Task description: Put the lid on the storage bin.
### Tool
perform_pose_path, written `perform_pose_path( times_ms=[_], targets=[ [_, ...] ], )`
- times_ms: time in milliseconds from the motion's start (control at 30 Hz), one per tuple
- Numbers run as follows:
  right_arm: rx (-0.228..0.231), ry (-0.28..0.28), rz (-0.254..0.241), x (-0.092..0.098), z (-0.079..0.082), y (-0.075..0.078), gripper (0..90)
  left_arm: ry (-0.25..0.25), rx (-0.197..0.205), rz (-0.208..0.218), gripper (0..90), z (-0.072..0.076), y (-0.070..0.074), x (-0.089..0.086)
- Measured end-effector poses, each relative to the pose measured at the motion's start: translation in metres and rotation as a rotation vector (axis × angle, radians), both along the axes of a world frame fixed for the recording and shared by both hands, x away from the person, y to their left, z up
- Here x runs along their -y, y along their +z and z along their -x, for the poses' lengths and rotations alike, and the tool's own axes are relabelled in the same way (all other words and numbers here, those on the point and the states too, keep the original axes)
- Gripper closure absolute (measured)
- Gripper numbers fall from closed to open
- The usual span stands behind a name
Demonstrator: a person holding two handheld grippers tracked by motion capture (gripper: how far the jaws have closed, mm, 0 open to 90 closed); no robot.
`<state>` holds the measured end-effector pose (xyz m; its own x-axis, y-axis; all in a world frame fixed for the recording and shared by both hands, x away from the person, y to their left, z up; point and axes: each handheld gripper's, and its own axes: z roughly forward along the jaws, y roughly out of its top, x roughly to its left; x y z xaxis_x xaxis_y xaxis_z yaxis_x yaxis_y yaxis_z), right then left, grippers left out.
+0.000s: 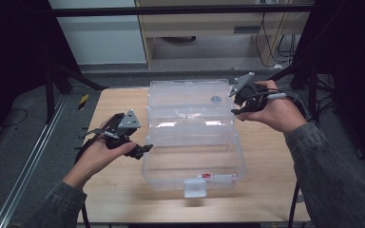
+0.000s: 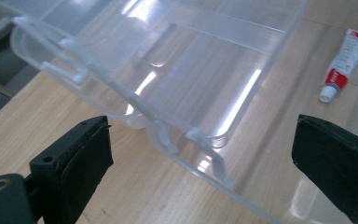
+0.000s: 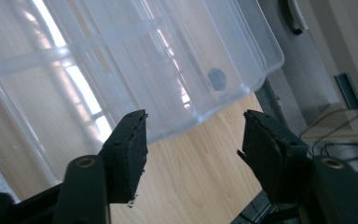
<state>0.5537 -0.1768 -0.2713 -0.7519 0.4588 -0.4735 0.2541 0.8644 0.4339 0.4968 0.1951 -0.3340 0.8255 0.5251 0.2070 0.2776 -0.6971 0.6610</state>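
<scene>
The clear plastic box [image 1: 192, 137] lies open in the middle of the wooden worktop [image 1: 119, 190], its lid laid back away from the person and its latch tab toward the near edge. A small red-and-white tube [image 2: 344, 63] lies inside the near half.

The left gripper [image 1: 145, 148] is held at the box's left side, palm turned up under its body, forearm coming in low from the near left corner. Its fingers [image 2: 81, 154] point toward the box's left wall, just beside the hinge line; they stand wide apart and released, with nothing between them. From its own view, the box's edge and hinge ridges run across ahead of the fingertips, the tube beyond the right-hand finger.

The right gripper [image 1: 236, 110] is held up by the lid's far right corner, wrist bent inward, sleeve reaching in from the right. Its fingers [image 3: 130, 149] stand partly apart and grasp nothing; the lid's rounded corner lies just past their tips, not touched. A dark round spot [image 3: 216, 78] on the lid sits ahead, between the two fingertips.
</scene>
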Motion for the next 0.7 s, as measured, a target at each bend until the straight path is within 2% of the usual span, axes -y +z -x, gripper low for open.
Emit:
perform_pose_path(
  times_ms=[33,100,167,200,233,333,367,467,567,700],
  targets=[
    [0.0,0.0,0.0,0.0,0.0,0.0,41.9,-0.01,-0.011,-0.005,4.8,0.0,0.0,0.003],
    [-0.017,0.041,0.01,-0.008,-0.006,0.001,48.2,-0.031,-0.031,-0.008,5.2,0.0,-0.001,0.01],
    [-0.055,0.096,0.024,-0.021,-0.016,-0.002,54.9,-0.074,-0.062,-0.028,5.2,0.001,-0.003,0.018],
    [-0.055,0.096,0.024,-0.021,-0.016,-0.002,54.9,-0.074,-0.062,-0.028,5.2,0.001,-0.003,0.018],
    [-0.08,0.138,0.048,-0.03,-0.021,-0.006,58.1,-0.113,-0.075,-0.059,5.1,0.004,-0.006,0.023],
    [-0.107,0.184,0.074,-0.04,-0.025,-0.012,61.1,-0.16,-0.092,-0.091,5.3,0.009,-0.009,0.028],
    [-0.107,0.184,0.074,-0.04,-0.025,-0.012,61.1,-0.16,-0.092,-0.091,5.5,0.009,-0.009,0.028],
    [-0.151,0.216,0.11,-0.05,-0.03,-0.019,65.2,-0.196,-0.114,-0.102,8.3,0.016,-0.011,0.031],
    [-0.175,0.229,0.126,-0.053,-0.032,-0.024,67.9,-0.224,-0.112,-0.11,8.4,0.021,-0.011,0.034],
    [-0.192,0.25,0.153,-0.057,-0.034,-0.028,72.9,-0.254,-0.123,-0.131,9.9,0.027,-0.013,0.037]
  ],
)
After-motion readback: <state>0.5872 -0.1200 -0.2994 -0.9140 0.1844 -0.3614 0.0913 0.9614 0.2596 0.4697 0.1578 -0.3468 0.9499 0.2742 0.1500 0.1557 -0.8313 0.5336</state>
